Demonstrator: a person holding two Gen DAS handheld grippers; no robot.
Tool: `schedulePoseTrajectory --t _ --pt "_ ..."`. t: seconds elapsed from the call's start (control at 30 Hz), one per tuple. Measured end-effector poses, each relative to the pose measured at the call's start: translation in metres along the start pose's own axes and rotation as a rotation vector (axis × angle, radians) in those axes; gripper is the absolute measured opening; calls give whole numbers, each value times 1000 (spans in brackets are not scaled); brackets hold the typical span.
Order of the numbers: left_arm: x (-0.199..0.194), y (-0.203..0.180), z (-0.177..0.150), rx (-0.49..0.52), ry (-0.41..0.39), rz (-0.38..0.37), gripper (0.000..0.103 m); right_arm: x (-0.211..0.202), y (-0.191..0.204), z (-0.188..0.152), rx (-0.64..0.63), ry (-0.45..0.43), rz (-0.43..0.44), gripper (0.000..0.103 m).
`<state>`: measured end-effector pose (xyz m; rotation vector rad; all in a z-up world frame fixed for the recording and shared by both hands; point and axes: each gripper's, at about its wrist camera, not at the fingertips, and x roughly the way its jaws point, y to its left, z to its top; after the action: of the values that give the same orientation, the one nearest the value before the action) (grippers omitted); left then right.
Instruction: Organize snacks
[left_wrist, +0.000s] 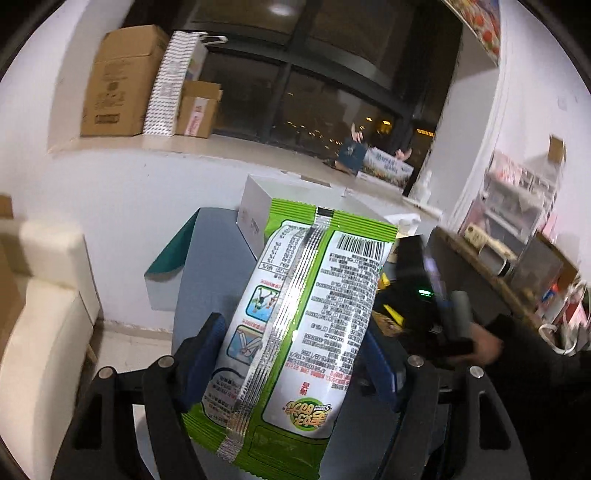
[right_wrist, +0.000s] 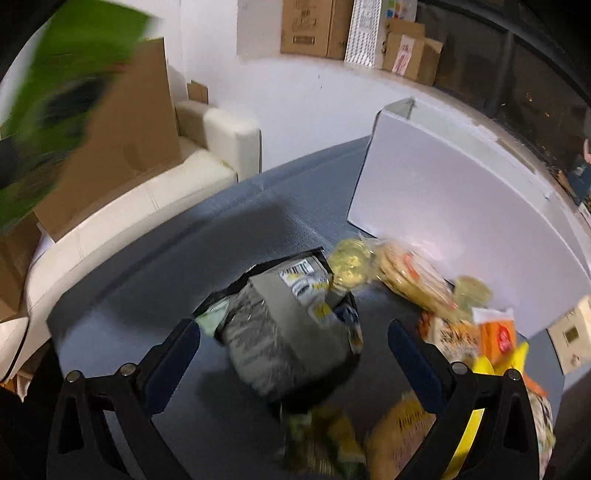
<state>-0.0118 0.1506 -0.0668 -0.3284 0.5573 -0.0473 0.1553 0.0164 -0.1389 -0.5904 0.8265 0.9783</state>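
Observation:
My left gripper is shut on a green and white snack bag, held up with its back and barcode toward the camera. The same bag shows as a green blur at the upper left of the right wrist view. My right gripper is open and empty, hovering over a grey and black snack bag on the grey table. Several yellow and orange snack packs lie to its right.
A large white box stands on the table at the back right. A cream sofa with cardboard sheets is to the left. Cardboard boxes sit on the window ledge. Shelves with clutter are on the right.

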Motion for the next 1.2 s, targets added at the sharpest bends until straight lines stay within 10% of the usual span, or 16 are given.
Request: schedulePoseTrajectory --t 0.13,0.23,0.27,0.3,0.73,1.2 --pt "-15 12 -7 -39 -16 5 76 19 2 3 -12 58 40 103" --pt "-14 14 -6 -43 -11 17 76 18 1 2 5 57 59 80" --pt "-14 13 -5 -44 -16 15 76 15 1 2 8 46 66 52" --pt "-13 13 -4 -43 -18 11 76 7 -1 1 18 20 68 45" --pt "33 -30 58 36 -57 -67 76 -96 -48 -23 254 -226 39 45" --pt "186 -70 200 61 -42 -16 76 -129 -217 41 600 -353 -158 45"
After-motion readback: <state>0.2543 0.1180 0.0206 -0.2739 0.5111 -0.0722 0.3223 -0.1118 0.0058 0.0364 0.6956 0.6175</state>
